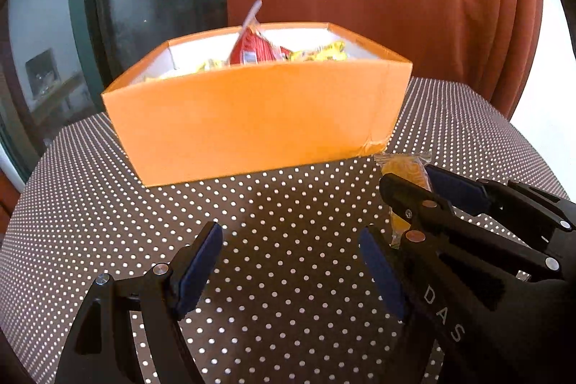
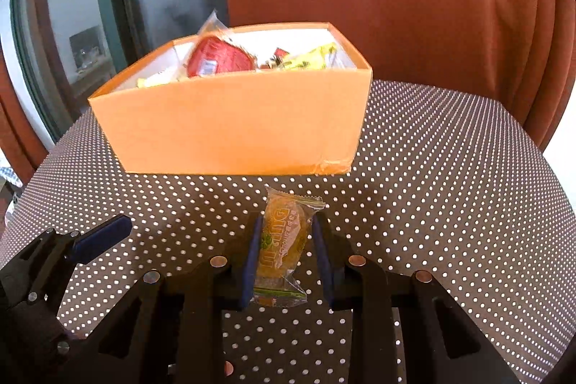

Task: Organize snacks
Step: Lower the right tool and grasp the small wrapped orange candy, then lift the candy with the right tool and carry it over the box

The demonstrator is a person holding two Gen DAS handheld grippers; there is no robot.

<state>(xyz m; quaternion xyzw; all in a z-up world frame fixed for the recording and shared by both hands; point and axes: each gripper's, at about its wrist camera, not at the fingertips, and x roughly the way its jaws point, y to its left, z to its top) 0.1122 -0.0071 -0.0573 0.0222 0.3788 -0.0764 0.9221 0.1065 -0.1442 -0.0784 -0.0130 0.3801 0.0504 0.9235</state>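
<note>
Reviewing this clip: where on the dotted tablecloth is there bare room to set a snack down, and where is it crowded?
Bare cloth lies between the orange box front wall and the open left gripper, and along the tablecloth right of the box toward the curtain. The box is crowded with packets. Near its front right corner, the right gripper holds the yellow snack.

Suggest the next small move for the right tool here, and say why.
Probably lift the right tool and carry it forward over the orange cardboard box. Its pads sit against the yellow clear-wrapped snack packet, which is low over the polka-dot tablecloth, short of the box's near wall; other snacks already lie inside.
</note>
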